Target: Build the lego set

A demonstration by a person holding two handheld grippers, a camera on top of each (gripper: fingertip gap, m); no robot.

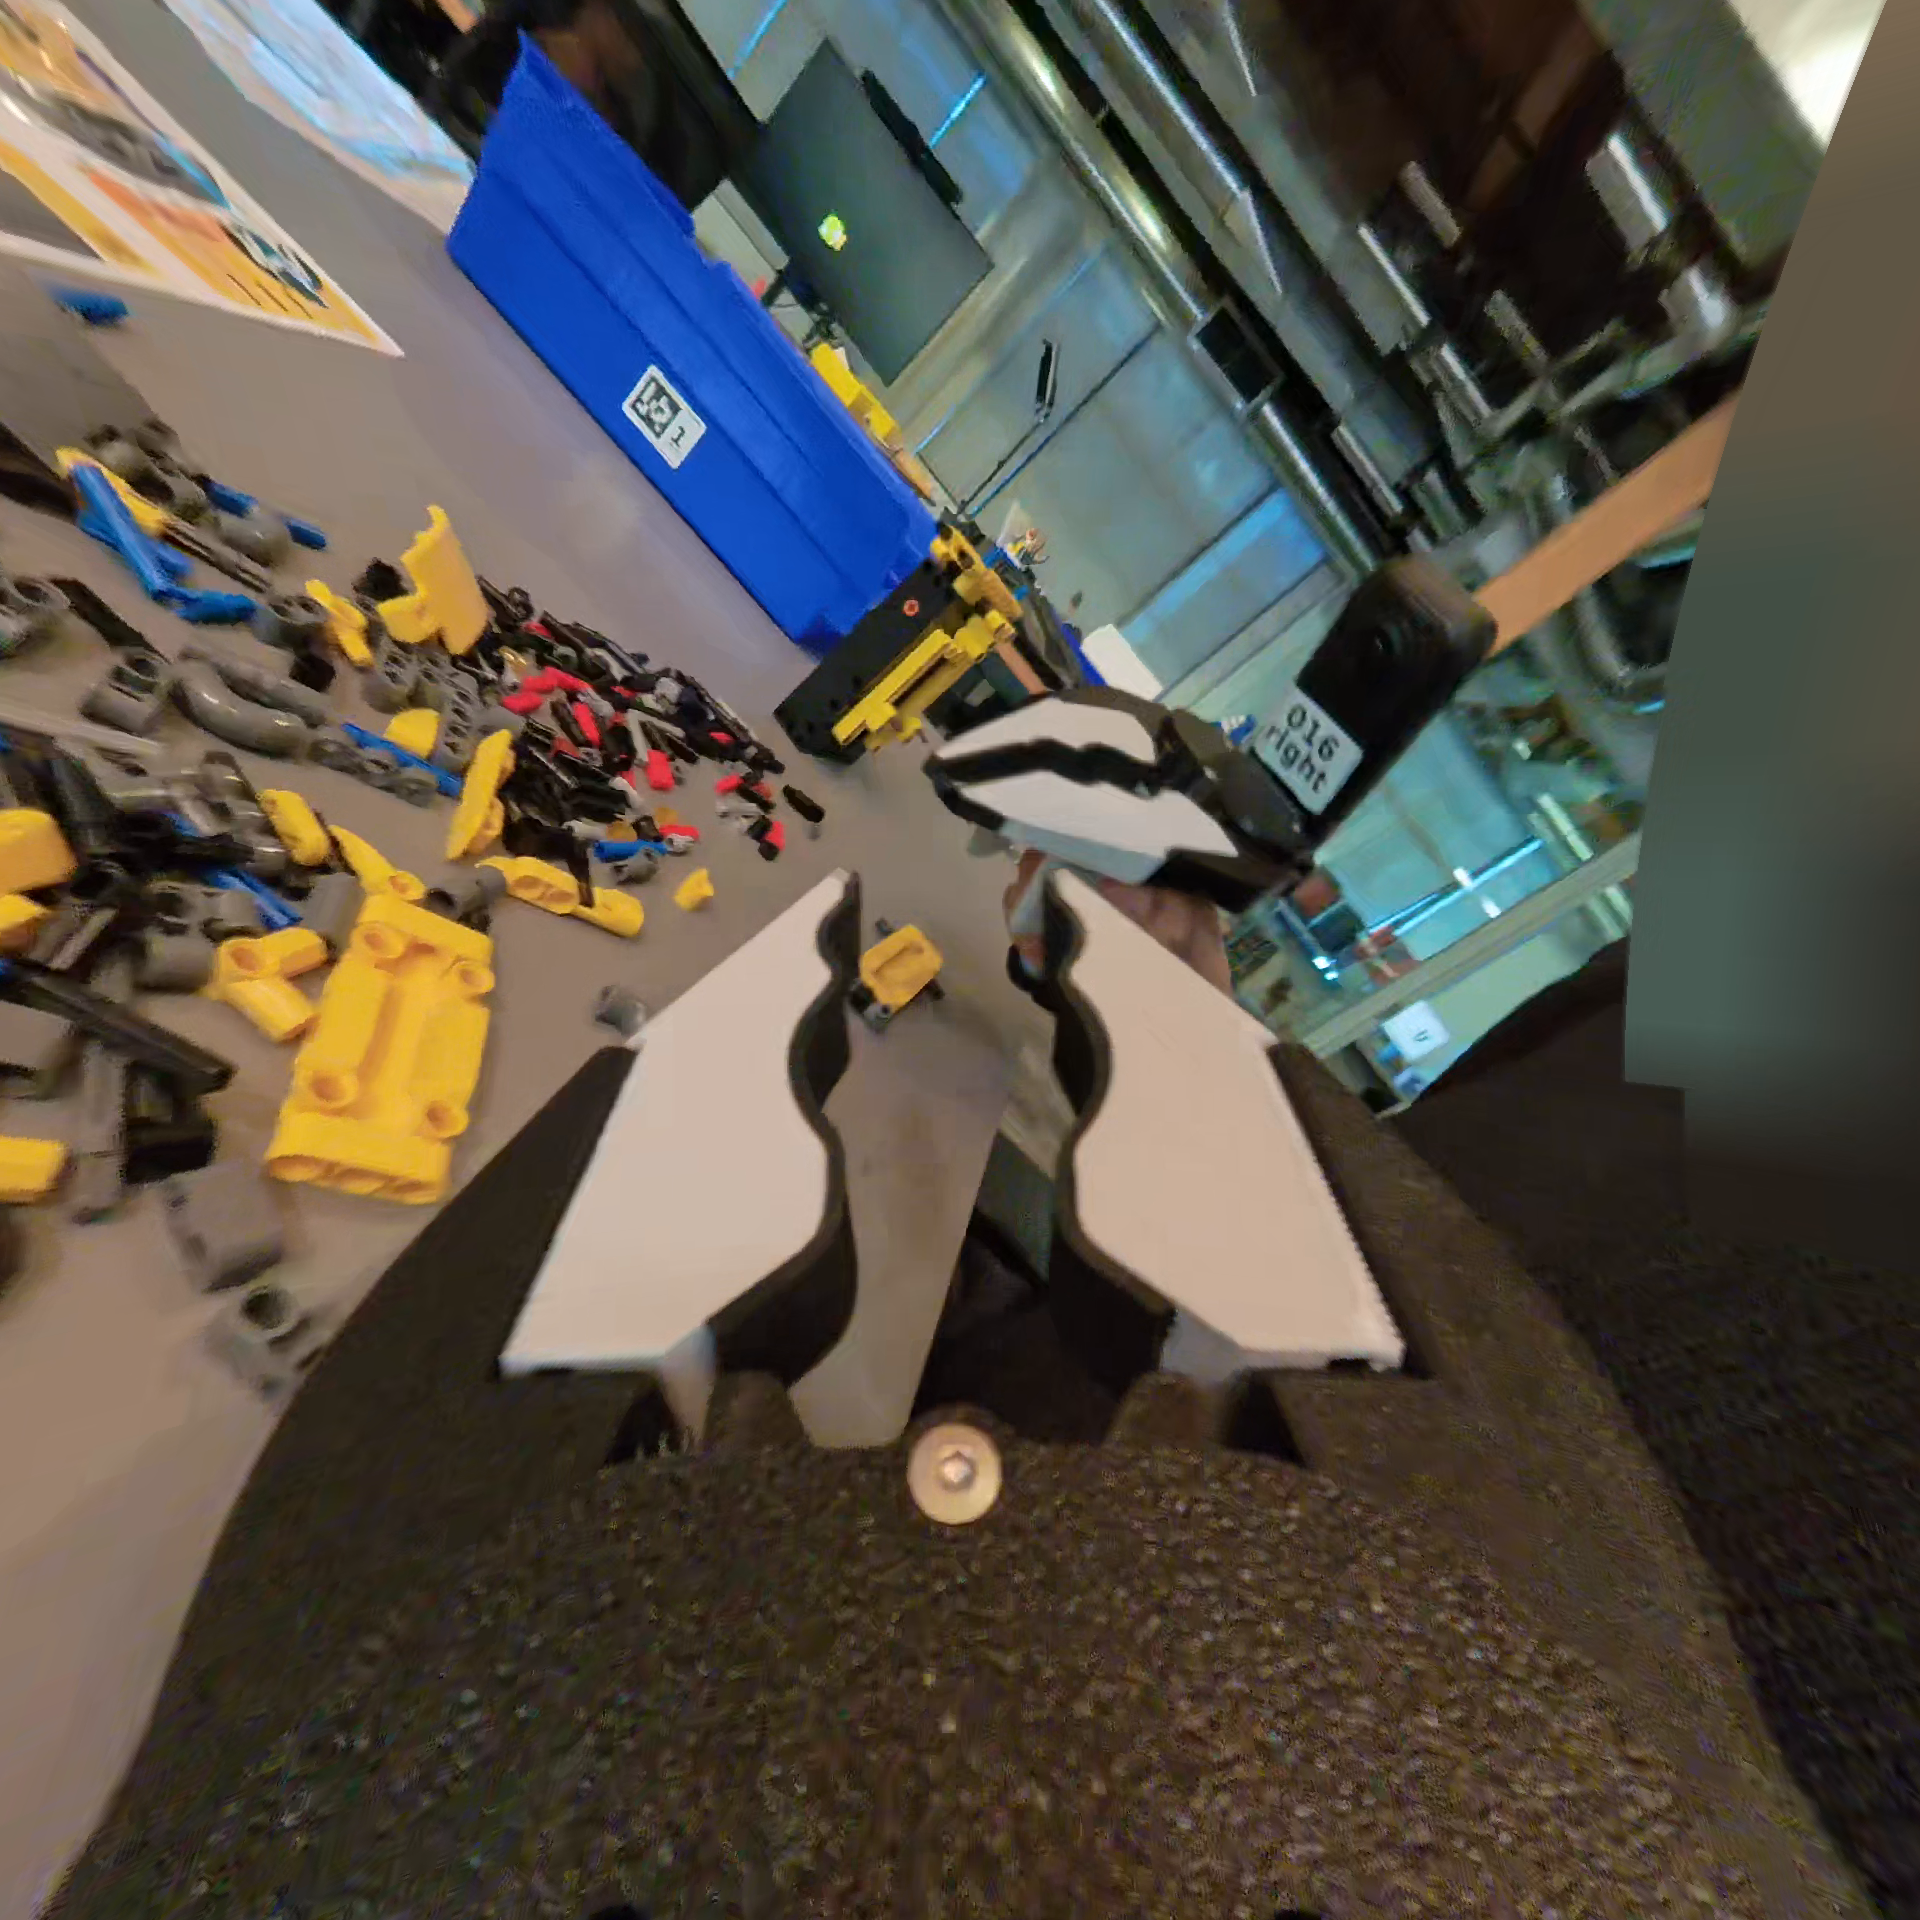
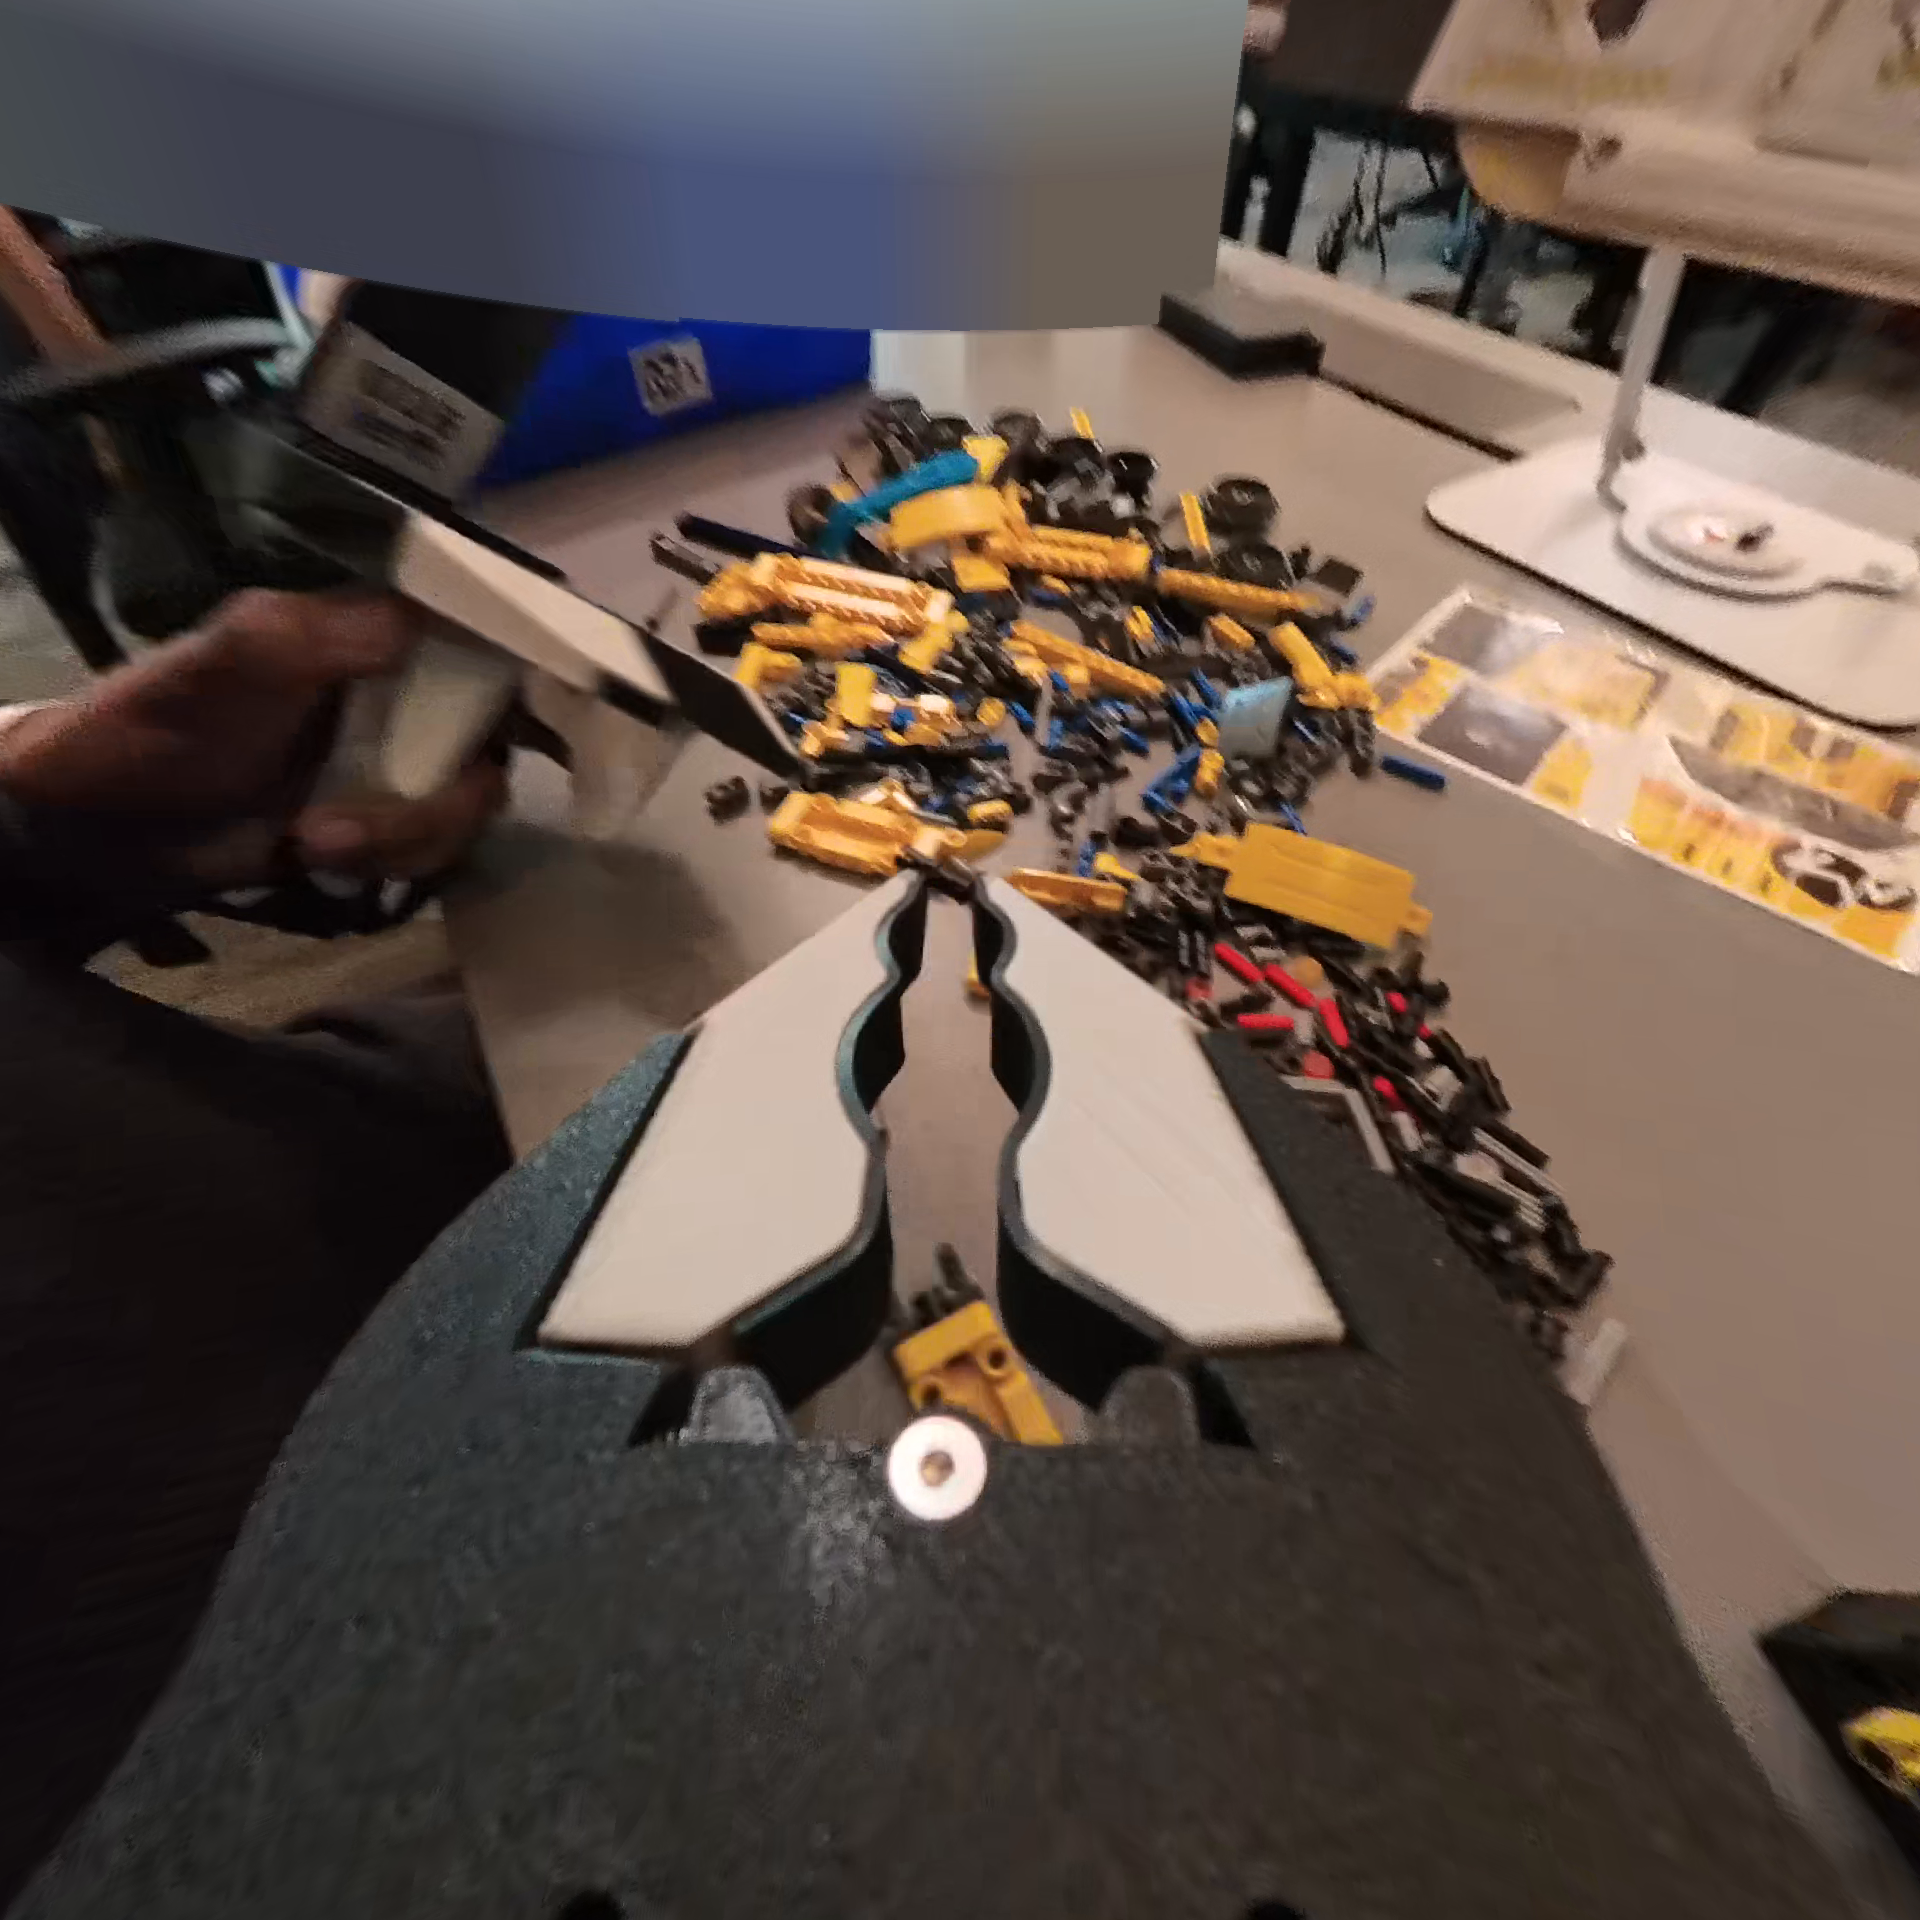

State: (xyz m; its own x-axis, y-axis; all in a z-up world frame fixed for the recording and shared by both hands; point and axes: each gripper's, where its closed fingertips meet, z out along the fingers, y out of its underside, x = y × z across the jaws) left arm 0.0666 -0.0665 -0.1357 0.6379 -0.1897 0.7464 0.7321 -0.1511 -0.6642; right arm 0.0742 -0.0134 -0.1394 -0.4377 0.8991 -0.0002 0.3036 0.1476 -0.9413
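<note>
Left gripper: jaws wide apart, holding nothing, low over the grey table. A small yellow piece with black pins in it lies on the table in the gap between the fingertips, closer to the left finger, and I see no contact. Right gripper: jaws almost together with a thin slot left between them. There's a small dark bit right at the tips, but it's too blurred to say whether it is pinched or just lying behind them, so I can't tell the grip. The left wrist view shows that gripper just beyond the left one's tips, angled down at the table, and a hand wraps the left gripper's handle in the right wrist view. Built so far, as far as I can see: one black-and-yellow sub-assembly, standing on the table in front of the blue bin, well apart from both grippers. Everything else is loose: a big pile of parts in yellow, black, blue, grey and red, spread to the left of the left gripper, including one large yellow shell near its left finger. Printed sheets lie flat at the far side of the pile. My read: most of the parts are unassembled.
</note>
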